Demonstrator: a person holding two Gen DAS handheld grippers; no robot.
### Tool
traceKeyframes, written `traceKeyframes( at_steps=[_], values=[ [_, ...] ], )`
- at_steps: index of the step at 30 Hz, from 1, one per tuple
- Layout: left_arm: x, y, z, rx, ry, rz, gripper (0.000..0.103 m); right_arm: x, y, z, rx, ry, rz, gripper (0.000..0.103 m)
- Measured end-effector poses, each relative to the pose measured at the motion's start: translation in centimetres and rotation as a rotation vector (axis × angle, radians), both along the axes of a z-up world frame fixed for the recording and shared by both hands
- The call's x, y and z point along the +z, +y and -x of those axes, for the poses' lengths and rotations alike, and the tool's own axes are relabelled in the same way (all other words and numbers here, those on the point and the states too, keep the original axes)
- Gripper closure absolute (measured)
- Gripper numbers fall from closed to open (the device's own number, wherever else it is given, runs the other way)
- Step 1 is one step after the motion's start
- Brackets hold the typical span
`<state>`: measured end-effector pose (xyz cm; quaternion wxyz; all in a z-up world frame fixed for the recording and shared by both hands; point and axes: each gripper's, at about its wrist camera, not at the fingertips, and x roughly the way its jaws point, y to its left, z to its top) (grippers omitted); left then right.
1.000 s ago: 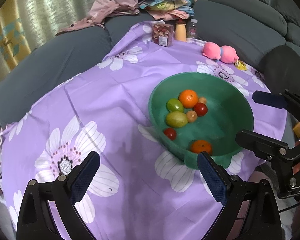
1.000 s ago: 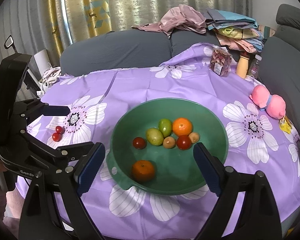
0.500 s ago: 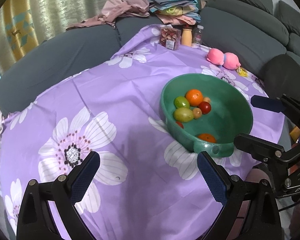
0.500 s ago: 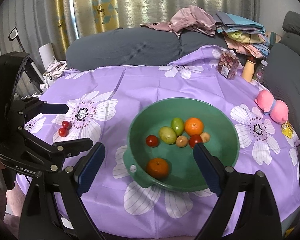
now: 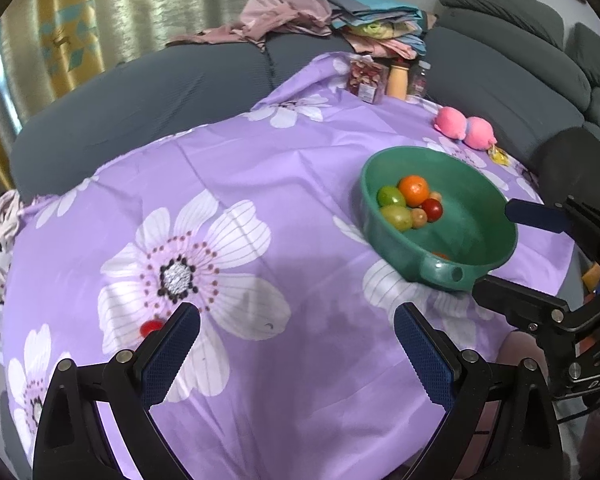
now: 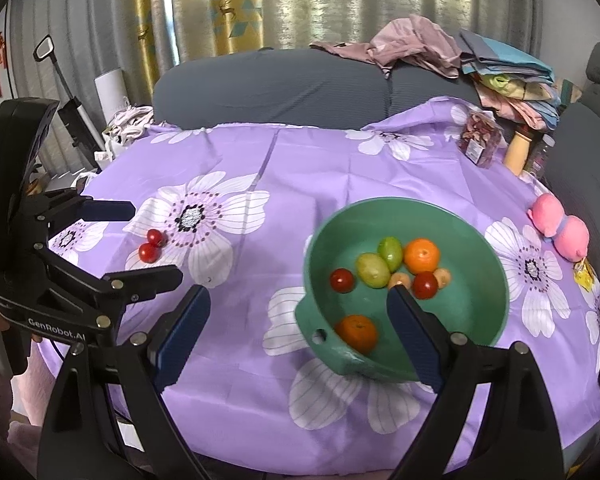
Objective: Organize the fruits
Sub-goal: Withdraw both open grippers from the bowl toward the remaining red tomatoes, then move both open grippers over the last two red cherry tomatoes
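Note:
A green bowl point(image 5: 440, 150) point(image 6: 388, 201) stands on the purple flowered cloth and holds two oranges, two green fruits and several small red and tan ones. Two red cherry tomatoes point(image 6: 151, 245) lie loose on the cloth to the bowl's left. In the left wrist view one tomato point(image 5: 150, 327) peeks out beside the left finger. My left gripper point(image 5: 296, 316) point(image 6: 152, 243) hangs open above those tomatoes, holding nothing. My right gripper point(image 6: 298, 296) point(image 5: 496, 245) is open and empty over the bowl's near left rim.
A pink plush toy point(image 5: 465, 130) point(image 6: 560, 229) lies beyond the bowl. A snack packet point(image 6: 480, 142) and bottles point(image 5: 398, 80) stand at the far edge. A grey sofa with piled clothes point(image 6: 416, 46) wraps around the table. The table's near edge is just below the grippers.
Both grippers have drifted left across the table, so the bowl sits further right in each view. A loose tomato has come into the left wrist view. Both stay open.

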<state>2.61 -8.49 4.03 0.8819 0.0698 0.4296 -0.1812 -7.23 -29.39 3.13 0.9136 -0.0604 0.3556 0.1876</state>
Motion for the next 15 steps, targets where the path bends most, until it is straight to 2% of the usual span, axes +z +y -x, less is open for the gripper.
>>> traceKeyframes(
  at_steps=[15],
  values=[
    [-1.1, 3.8, 0.7, 0.07, 0.031, 0.023, 0.006, -0.3, 3.4, 0.4, 0.065, 0.018, 0.036, 0.012]
  ],
)
